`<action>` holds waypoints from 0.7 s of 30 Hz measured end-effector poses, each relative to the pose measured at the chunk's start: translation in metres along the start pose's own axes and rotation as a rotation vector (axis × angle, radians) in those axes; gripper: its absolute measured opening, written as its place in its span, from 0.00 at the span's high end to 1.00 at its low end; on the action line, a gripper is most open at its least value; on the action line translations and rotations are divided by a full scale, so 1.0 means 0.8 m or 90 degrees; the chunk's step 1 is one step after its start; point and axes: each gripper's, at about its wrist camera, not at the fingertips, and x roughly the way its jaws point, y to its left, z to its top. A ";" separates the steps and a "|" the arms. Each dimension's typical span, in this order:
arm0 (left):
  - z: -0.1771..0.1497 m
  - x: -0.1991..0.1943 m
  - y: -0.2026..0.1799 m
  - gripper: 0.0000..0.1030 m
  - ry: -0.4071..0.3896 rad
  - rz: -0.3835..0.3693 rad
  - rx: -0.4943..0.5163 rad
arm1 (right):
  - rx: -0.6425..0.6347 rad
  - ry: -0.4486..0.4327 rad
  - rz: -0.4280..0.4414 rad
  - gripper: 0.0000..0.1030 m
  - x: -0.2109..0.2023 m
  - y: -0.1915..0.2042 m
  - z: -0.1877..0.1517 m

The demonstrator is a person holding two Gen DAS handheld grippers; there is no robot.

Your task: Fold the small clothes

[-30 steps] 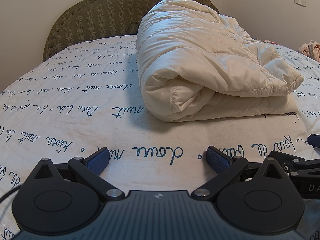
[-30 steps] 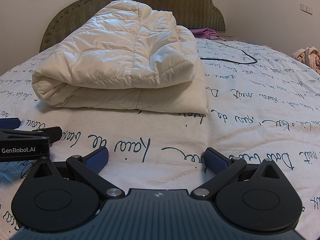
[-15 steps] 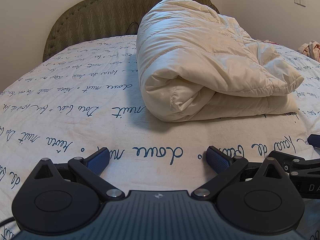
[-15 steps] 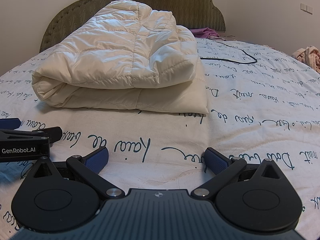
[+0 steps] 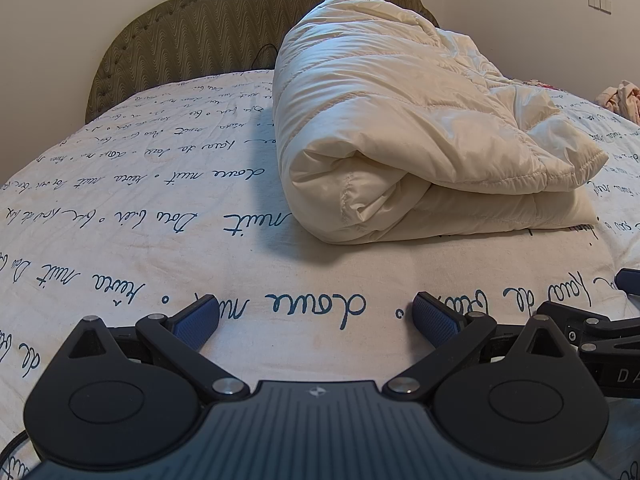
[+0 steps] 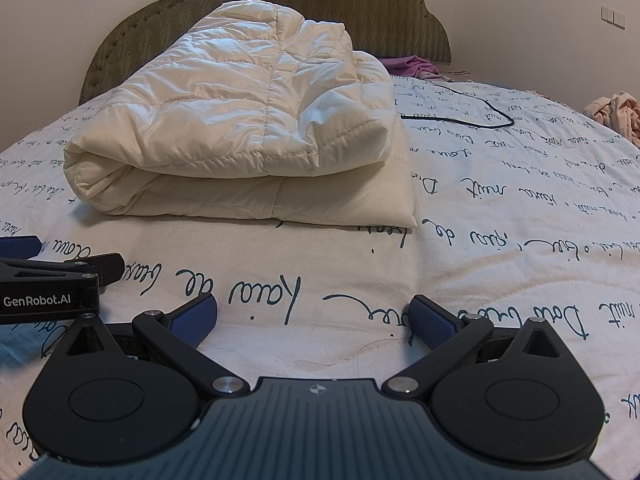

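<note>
We hold the left gripper [image 5: 314, 314] and the right gripper [image 6: 312, 314] low over the bed [image 5: 120, 208], side by side, each with its fingers spread wide and gripping nothing. The cream puffer jacket [image 6: 256, 128] lies folded on the script-printed sheet ahead of us, clear of both, before the headboard [image 6: 360, 4].
</note>
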 end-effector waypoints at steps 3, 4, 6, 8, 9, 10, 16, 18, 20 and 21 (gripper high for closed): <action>0.000 0.000 0.000 0.00 0.000 0.000 0.000 | 0.000 0.000 0.000 0.00 0.000 0.000 0.000; 0.000 0.000 0.000 0.00 0.000 0.000 0.000 | 0.000 0.000 0.000 0.00 0.000 0.000 0.000; 0.000 0.000 0.000 0.00 0.000 0.000 0.000 | 0.000 0.000 0.000 0.00 0.000 0.000 0.000; 0.000 0.000 0.000 0.00 0.000 0.000 0.000 | 0.000 0.000 0.000 0.00 0.000 0.000 0.000; 0.000 0.000 0.000 0.00 0.000 0.000 0.000 | 0.000 0.000 0.000 0.00 0.000 0.000 0.000; 0.000 0.000 0.000 0.00 0.000 0.000 0.000 | 0.000 0.000 0.000 0.00 0.000 0.000 0.000; 0.000 0.000 -0.001 0.00 0.000 0.002 0.001 | 0.000 0.000 0.000 0.00 0.000 0.000 0.000; 0.000 0.001 0.000 0.00 0.001 0.000 -0.001 | 0.000 0.000 0.000 0.00 0.000 0.000 0.000; 0.000 0.001 0.002 0.00 0.002 -0.003 -0.004 | 0.000 0.000 0.000 0.00 0.000 0.000 0.000; 0.000 0.001 0.002 0.00 0.002 -0.004 -0.005 | 0.000 0.000 0.000 0.00 0.000 0.000 0.000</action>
